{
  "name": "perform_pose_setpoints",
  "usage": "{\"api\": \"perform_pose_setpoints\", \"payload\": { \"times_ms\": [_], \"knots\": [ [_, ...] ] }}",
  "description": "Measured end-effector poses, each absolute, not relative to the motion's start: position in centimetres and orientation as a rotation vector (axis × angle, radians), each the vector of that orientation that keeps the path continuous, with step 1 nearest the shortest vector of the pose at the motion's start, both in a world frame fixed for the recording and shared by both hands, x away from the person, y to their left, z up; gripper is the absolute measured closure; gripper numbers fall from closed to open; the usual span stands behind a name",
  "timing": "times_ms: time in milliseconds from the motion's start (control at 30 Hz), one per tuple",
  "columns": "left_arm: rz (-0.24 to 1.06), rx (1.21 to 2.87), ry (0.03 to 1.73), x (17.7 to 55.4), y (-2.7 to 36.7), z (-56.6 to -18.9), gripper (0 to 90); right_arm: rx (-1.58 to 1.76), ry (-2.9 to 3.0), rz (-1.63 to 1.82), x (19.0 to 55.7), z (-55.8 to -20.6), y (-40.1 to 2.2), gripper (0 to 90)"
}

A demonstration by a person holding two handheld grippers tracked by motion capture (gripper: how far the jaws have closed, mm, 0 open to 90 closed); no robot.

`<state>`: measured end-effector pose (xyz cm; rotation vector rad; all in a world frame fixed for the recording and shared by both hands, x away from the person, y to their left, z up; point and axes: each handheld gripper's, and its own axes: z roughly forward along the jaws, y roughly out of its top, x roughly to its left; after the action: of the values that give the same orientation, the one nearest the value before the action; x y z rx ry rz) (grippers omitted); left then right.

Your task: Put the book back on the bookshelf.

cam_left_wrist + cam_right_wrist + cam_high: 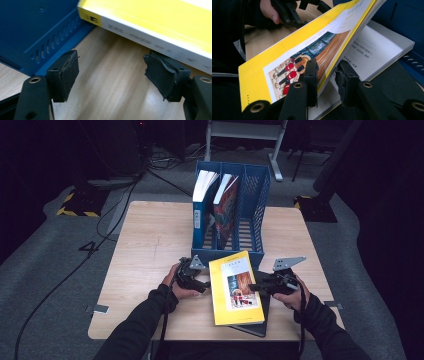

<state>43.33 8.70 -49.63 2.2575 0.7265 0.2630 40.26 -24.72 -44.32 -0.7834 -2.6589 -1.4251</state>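
Observation:
A yellow book (235,287) lies near the table's front edge, on top of a dark flat book (257,327). My right gripper (252,287) comes in from the book's right side. In the right gripper view my right gripper (327,75) is shut on the yellow front cover (294,50), one jaw on top and one beneath, and the cover is lifted off a white printed page (372,47). My left gripper (204,285) rests at the book's left edge. Seen from the left gripper view, it (111,72) stands open over bare wood, beside the book's spine (150,37).
A blue file rack (252,195) stands just behind the book, holding a blue book (200,205) and a red one (226,205) in its left slots. The wooden table (150,245) has free room on its left side. Cables lie on the floor beyond.

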Motion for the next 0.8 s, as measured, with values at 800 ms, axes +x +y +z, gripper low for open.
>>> {"api": "perform_pose_setpoints", "payload": {
  "times_ms": [800],
  "knots": [
    [0.253,2.073,0.729,43.2,9.7,-46.7,34.7,-0.557,-2.696,-1.671,37.6,-42.4,-25.5,74.5]
  ]
}}
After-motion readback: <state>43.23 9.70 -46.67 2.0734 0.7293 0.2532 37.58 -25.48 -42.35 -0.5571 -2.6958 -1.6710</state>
